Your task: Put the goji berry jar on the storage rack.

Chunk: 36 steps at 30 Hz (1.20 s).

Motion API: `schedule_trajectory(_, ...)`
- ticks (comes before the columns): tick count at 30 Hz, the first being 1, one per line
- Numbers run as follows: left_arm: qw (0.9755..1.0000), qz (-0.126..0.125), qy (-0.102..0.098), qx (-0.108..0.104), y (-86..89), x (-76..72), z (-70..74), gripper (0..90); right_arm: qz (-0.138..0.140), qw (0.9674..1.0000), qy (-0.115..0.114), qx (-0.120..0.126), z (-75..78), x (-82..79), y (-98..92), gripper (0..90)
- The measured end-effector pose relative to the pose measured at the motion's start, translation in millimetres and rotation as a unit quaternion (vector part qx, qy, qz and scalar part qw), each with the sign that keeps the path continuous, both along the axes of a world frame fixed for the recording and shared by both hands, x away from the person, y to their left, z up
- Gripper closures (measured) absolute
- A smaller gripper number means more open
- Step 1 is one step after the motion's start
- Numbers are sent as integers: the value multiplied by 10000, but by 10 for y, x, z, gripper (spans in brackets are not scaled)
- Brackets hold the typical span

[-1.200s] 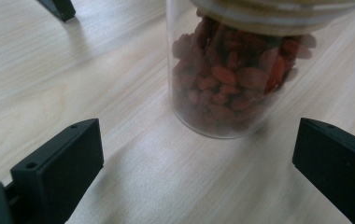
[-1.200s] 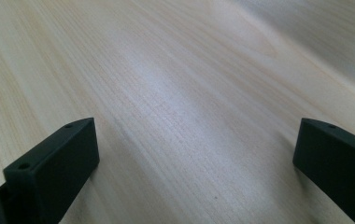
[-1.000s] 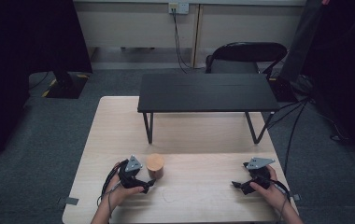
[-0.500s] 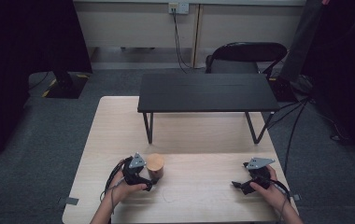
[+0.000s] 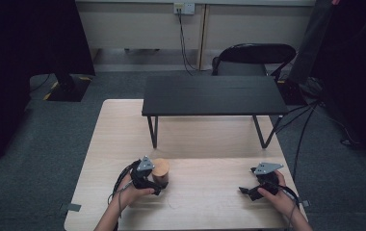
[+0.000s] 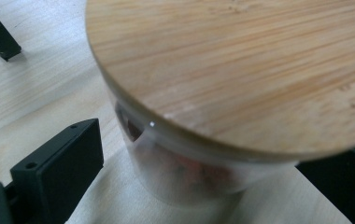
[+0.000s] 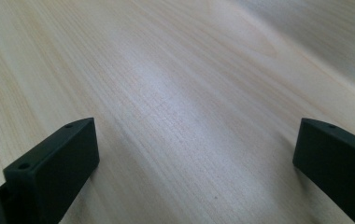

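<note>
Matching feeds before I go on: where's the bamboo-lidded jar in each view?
High view: jar low left of centre, beside the left gripper.
Left gripper view: jar close up between the open jaws.
Right gripper view: not in it.
Shared landmark: the pale wooden table.

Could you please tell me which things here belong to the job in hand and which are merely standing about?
Likely in the job:
- clear glass jar with round bamboo lid, between the jaws of the left gripper
- left gripper, open around it

Standing about:
- right gripper, open over bare tabletop
- low black metal bench on the table
- black chair behind
</note>
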<state>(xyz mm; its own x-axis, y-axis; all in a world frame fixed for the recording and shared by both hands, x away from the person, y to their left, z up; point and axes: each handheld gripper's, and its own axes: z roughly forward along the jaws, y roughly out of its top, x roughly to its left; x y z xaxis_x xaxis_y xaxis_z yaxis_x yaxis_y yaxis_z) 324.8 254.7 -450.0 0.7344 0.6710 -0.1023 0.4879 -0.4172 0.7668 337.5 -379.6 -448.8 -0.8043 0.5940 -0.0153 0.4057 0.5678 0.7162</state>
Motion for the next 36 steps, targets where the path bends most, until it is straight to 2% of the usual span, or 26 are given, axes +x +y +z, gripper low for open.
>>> schedule_trajectory(7,10000,-67,34,43,-37,65,17,123,0,10000,0,1,0,0,0,0)
schedule_trajectory(13,10000,-64,-70,19,-56,62,15,219,-1,10000,2,1,0,0,0,0)
schedule_trajectory(21,9996,-56,-251,95,-84,19,17,243,2,10000,2,1,0,0,0,0)
schedule_trajectory(24,9997,-19,-259,17,-61,15,13,253,3,10000,2,0,0,0,-1,0)
schedule_trajectory(29,9997,-54,-252,47,-44,-1,34,255,3,10000,3,0,0,0,-1,0)
schedule_trajectory(33,9995,-94,-289,87,-34,-43,110,255,3,10000,1,1,0,0,-1,0)
schedule_trajectory(36,9995,-70,-297,47,-3,-65,227,255,3,10000,2,1,0,0,-1,0)
